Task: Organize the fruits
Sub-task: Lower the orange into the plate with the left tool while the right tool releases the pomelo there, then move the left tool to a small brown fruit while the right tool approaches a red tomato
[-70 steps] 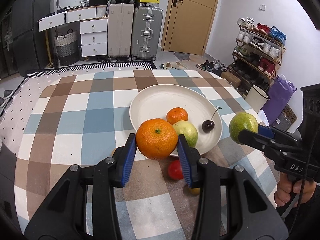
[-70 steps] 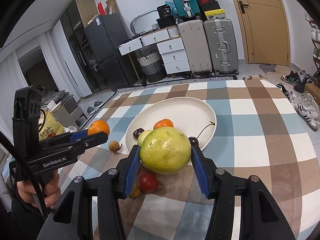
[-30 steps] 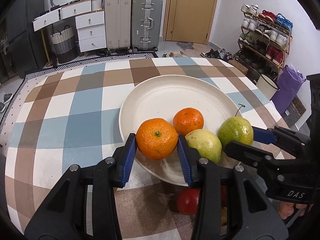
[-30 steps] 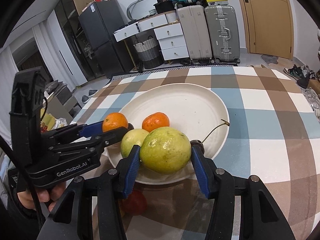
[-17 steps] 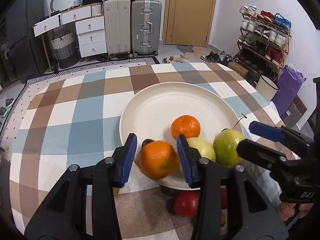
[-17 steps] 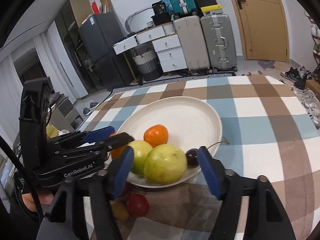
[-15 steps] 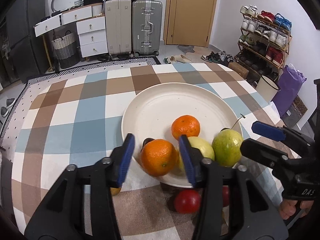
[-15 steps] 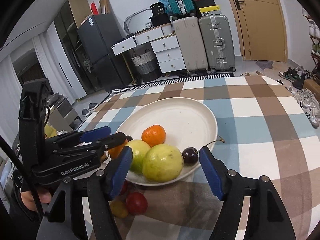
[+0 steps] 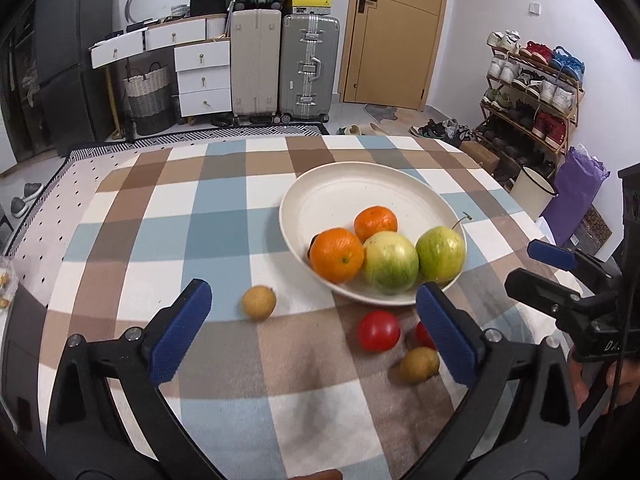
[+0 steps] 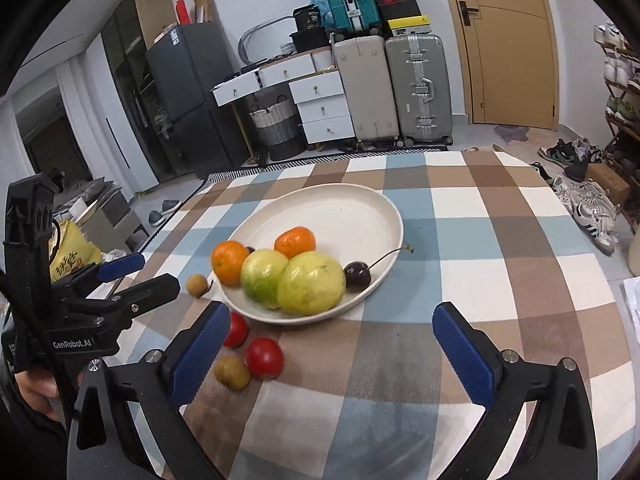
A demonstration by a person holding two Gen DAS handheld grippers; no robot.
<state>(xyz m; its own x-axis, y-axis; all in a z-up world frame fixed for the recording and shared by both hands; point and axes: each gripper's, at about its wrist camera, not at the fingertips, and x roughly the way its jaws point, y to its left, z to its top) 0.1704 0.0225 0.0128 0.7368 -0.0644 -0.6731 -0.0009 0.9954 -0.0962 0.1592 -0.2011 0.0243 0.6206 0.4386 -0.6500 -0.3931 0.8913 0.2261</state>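
resting on the near side of the round cream-white plate [image 9: 332,184] are four large fruits in a tight cluster: a bigger orange [image 9: 337,255] at the left edge, a smaller orange tangerine [image 9: 375,223] behind it, and two green-yellow guavas side by side, the left guava [image 9: 390,262] touching the bigger orange and the right guava [image 9: 441,254] touching its neighbour. a dark cherry with a long stem [image 10: 357,276] lies in the plate just beside the right guava, its stem reaching over the rim; a second dark fruit peeks out behind the bigger orange, too hidden to tell more.

the left gripper [image 9: 316,326] has just been opening its jaws and now holds them wide, with nothing between the blue pads; it hangs above the checked brown, blue and white tablecloth [image 9: 168,232], short of the plate. the right gripper [image 10: 330,346] has likewise just been spreading its jaws and stands fully apart, gripping nothing, near the plate's front rim.

off the plate, on the cloth, lie a small tan round fruit [image 9: 259,302] to the left of the plate, a red cherry tomato [image 9: 378,331] just in front of the rim, a second red tomato [image 10: 236,330] partly hidden by a gripper finger in both views, and another tan fruit [image 9: 419,365] close to the tomatoes.

a person's hand [image 10: 34,390] grips the left gripper's handle at the edge of the right wrist view.
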